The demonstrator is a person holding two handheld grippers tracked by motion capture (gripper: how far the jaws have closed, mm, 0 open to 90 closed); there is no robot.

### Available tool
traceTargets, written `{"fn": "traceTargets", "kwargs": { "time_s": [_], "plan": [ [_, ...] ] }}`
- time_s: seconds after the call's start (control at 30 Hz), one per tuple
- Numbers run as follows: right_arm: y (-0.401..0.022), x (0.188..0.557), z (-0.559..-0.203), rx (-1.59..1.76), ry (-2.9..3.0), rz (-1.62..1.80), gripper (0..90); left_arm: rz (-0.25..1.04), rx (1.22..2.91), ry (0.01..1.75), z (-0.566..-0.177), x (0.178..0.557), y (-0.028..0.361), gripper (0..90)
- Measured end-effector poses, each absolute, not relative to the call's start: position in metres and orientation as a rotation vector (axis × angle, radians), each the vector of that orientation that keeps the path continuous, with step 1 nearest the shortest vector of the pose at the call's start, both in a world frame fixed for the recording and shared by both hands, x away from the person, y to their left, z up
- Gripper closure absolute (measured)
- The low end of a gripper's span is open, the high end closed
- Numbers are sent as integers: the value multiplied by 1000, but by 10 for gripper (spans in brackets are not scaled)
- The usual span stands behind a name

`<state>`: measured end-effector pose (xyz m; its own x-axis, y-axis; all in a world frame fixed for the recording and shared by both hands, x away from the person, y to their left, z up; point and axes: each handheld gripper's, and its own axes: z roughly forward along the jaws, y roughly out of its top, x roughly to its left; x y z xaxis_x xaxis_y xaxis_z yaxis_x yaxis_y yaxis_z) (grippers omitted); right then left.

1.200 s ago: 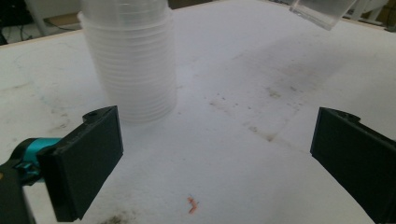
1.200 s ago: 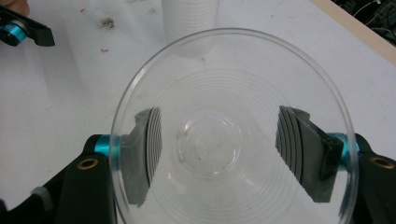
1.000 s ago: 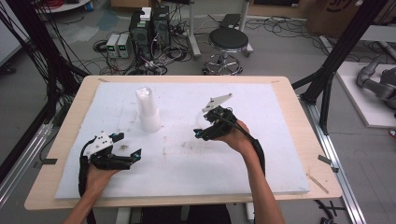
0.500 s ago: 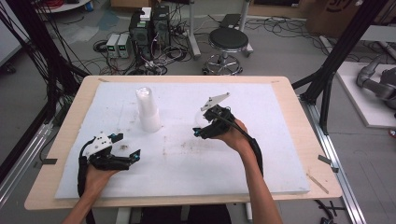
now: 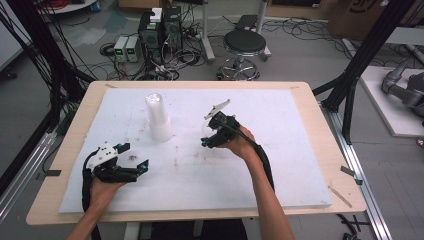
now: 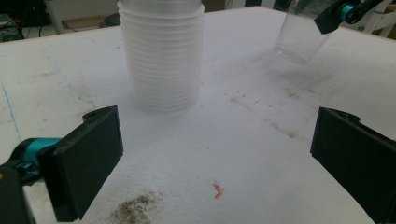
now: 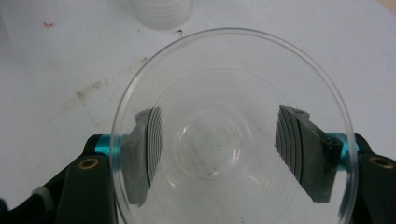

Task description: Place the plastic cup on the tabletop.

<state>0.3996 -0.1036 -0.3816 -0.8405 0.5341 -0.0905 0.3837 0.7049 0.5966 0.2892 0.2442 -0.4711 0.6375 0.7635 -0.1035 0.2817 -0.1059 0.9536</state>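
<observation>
A tall stack of clear plastic cups (image 5: 159,118) stands upright on the white foam board (image 5: 280,165), left of centre. My right gripper (image 5: 206,139) is shut on a single clear cup (image 5: 205,131), to the right of the stack. In the right gripper view I look into that cup (image 7: 233,60), with a pad (image 7: 299,144) pressed on each side of its wall. The left gripper view shows this cup (image 6: 300,32) tilted, its base low over the board. My left gripper (image 5: 135,155) rests near the board's front left, open and with nothing between its jaws, pointing toward the stack (image 6: 163,56).
The foam board covers a wooden table (image 5: 327,130) and has dark smudges (image 6: 135,210) and a small orange mark (image 6: 217,190) in front of the left gripper. Behind the table stand a stool (image 5: 244,45) and computer boxes (image 5: 160,27) among cables.
My right gripper, still holding the cup, has shifted a little left and lower toward the board. The left gripper has stayed where it was.
</observation>
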Motion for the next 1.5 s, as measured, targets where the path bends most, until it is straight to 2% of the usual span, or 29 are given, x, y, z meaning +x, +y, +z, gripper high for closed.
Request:
{"fn": "traceTargets", "kwargs": {
  "time_s": [0.6,0.73,0.77,0.87,0.97,1.2,1.5],
  "plan": [
    [-86,419,-404,775,2665,772,314,497,1684,858,-472,290,244,24],
    [-85,421,-406,767,2658,761,267,499,1690,854,-471,290,243,24],
    [-84,421,-409,761,2660,736,176,498,1690,853,-471,290,243,24],
    [-84,422,-413,770,2657,735,139,492,1694,853,-472,290,244,24],
    [-87,421,-413,770,2644,769,137,491,1692,853,-471,290,244,24],
    [-101,411,-415,799,2628,815,138,487,1684,862,-472,290,244,24],
    [-142,374,-412,821,2499,1032,138,488,1677,865,-472,290,245,24]
  ]
}}
